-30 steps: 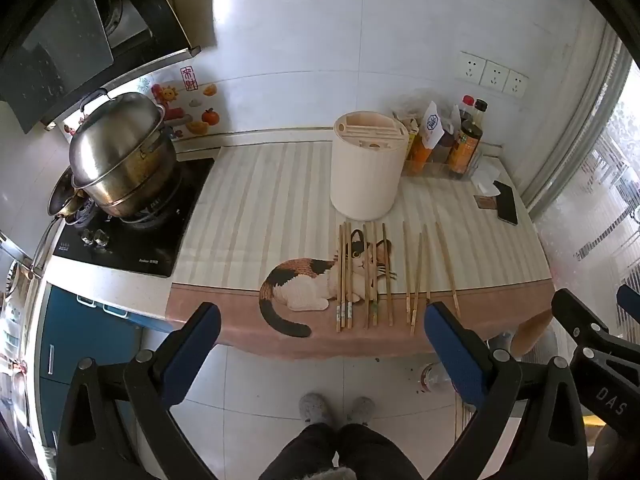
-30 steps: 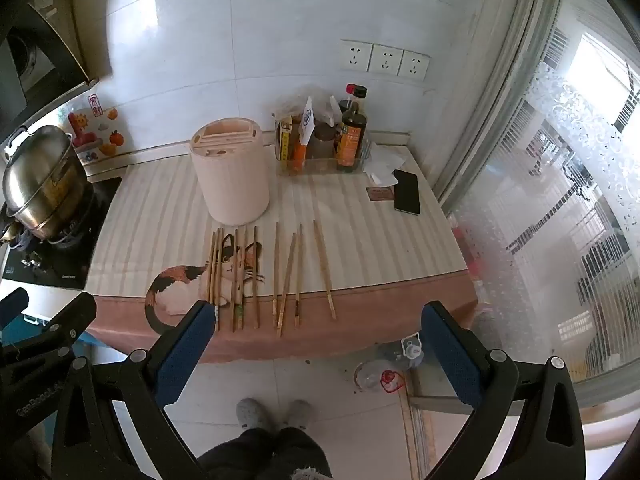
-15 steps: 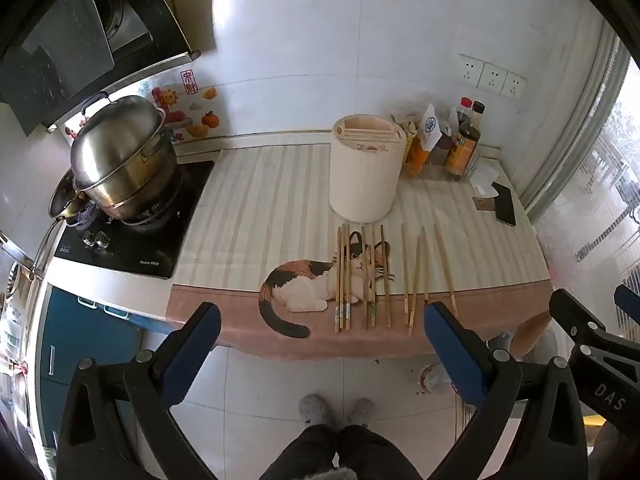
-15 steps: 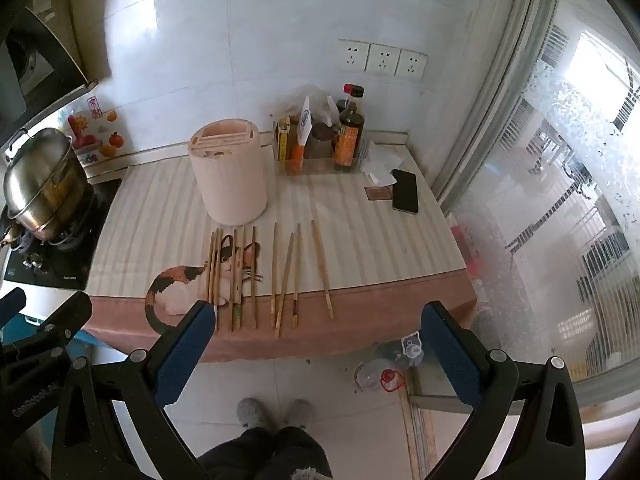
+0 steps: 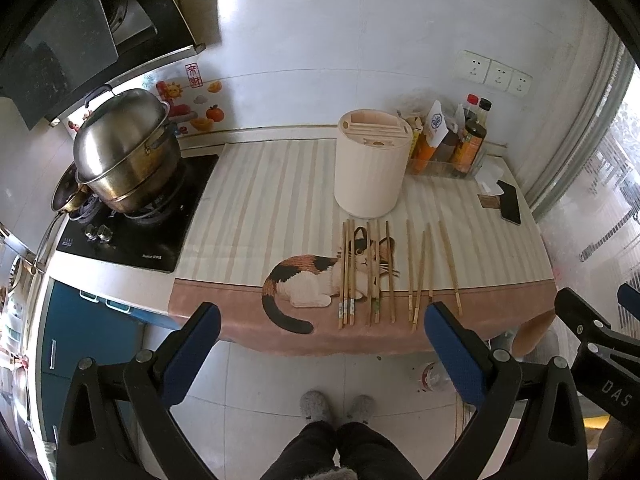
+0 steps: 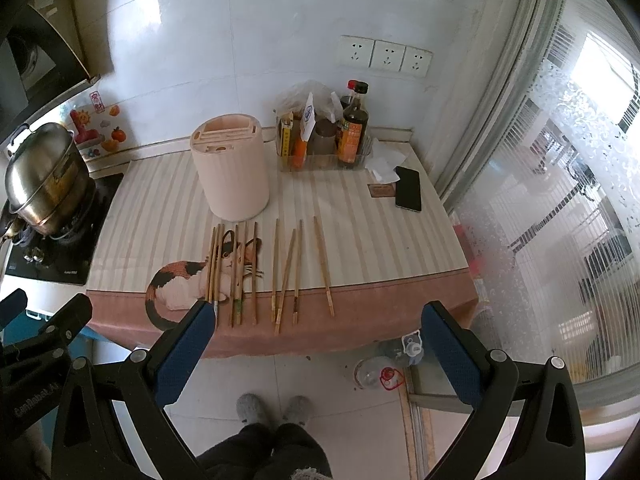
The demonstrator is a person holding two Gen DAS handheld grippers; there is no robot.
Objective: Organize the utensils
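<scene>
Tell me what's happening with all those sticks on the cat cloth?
A person stands facing the kitchen counter with a claw in each hand, about to tidy up. The left claw and right claw are both open and hold nothing, hanging short of the counter's edge. The chopsticks lie side by side on the cat tablecloth, none picked up yet. The round holder stands upright just behind them.
</scene>
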